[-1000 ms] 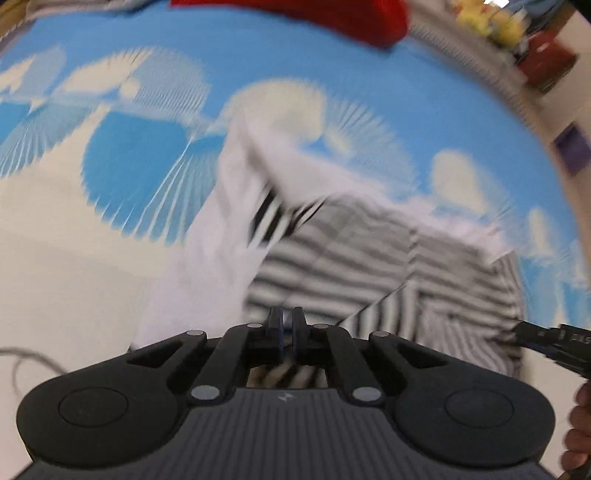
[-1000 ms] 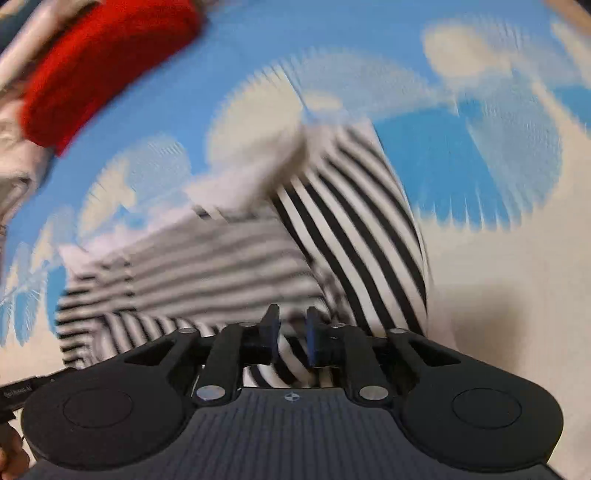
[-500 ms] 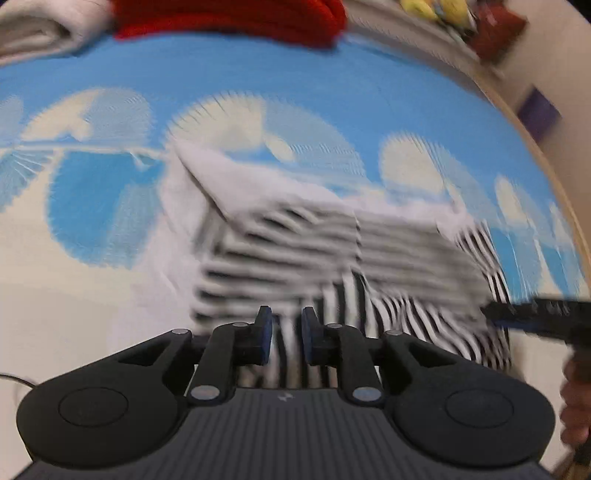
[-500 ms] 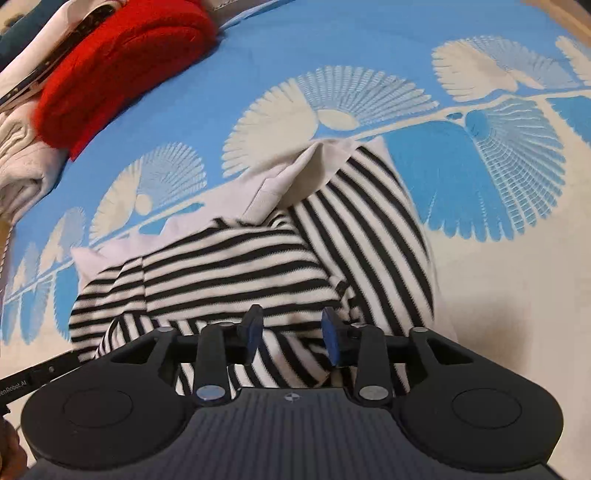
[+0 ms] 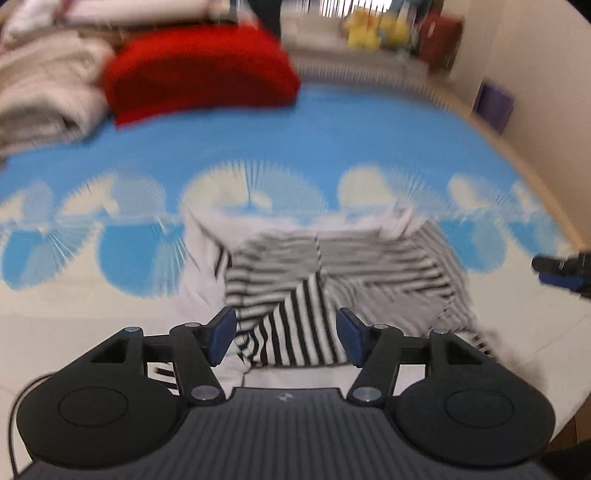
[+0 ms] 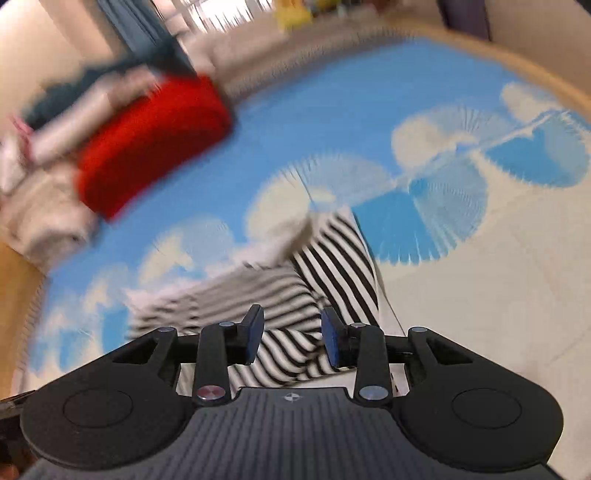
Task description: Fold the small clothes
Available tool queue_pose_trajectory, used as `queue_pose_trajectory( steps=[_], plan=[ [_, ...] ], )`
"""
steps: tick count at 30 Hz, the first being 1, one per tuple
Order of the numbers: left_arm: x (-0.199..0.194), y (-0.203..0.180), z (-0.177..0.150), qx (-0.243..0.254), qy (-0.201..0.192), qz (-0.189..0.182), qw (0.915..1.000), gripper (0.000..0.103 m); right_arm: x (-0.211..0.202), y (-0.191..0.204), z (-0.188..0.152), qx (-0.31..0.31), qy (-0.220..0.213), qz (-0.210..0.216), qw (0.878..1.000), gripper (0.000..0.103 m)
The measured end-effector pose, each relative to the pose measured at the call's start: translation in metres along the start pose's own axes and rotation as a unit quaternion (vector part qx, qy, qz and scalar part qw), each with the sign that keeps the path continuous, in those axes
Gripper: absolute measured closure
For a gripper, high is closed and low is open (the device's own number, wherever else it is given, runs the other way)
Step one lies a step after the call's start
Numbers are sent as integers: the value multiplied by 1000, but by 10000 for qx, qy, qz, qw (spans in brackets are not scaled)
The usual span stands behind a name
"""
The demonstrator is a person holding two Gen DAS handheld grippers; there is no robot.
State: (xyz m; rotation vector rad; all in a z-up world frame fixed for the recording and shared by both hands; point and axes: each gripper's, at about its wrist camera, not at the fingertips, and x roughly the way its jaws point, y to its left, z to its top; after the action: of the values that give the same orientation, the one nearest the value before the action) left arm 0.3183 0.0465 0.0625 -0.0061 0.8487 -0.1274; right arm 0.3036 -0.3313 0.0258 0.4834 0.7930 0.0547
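Note:
A small black-and-white striped garment (image 5: pixel 332 280) lies partly folded on the blue and cream patterned cloth (image 5: pixel 332 147). It also shows in the right wrist view (image 6: pixel 295 306). My left gripper (image 5: pixel 287 338) is open and empty just above the garment's near edge. My right gripper (image 6: pixel 291 341) is open and empty over the garment's near part. The right gripper's tip (image 5: pixel 557 273) shows at the right edge of the left wrist view. Both views are blurred by motion.
A folded red garment (image 5: pixel 199 74) lies at the far side, also in the right wrist view (image 6: pixel 147 144). Beige folded cloth (image 5: pixel 44 99) lies to its left. Yellow toys (image 5: pixel 369 31) and a purple box (image 5: pixel 495 103) stand beyond the surface.
Both grippers have opened, let go of the striped garment and pulled back and up. The garment now lies folded on the cloth.

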Motion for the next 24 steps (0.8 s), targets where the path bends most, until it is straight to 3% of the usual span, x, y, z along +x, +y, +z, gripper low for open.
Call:
queue_pose_trajectory(
  steps=[3,7,10,13,17,20,22,24],
  plan=[
    [-75,-6,-24,-107,-809,59,9966,22,-56,-4,-28,-387,-581,200,9974,58],
    [-133,-19,-84,68,-1492,185,9886,22,-104,-14,-77,-1011,-851,120,9912,54],
    [-145,-30,-126,255,-1521,325,9875,22,-119,-25,-107,-971,-677,-37,9930,54],
    [-148,-32,-159,143,-1363,303,9901,22,-133,-28,-128,-920,-779,-91,9927,54],
    [-163,-35,-180,118,-1242,250,9919,23,-149,-32,-160,-1252,-978,-277,9869,54],
    [-175,-34,-190,170,-1455,236,9889,23,-155,-40,-168,-876,-708,-463,9926,54],
    [-168,-29,-201,89,-1565,274,9873,23,-164,-36,-168,-919,-850,-347,9915,53],
    [-151,-24,-216,-42,-1478,267,9887,33,-164,-35,-175,-1251,-1018,-381,9862,47]
  ],
)
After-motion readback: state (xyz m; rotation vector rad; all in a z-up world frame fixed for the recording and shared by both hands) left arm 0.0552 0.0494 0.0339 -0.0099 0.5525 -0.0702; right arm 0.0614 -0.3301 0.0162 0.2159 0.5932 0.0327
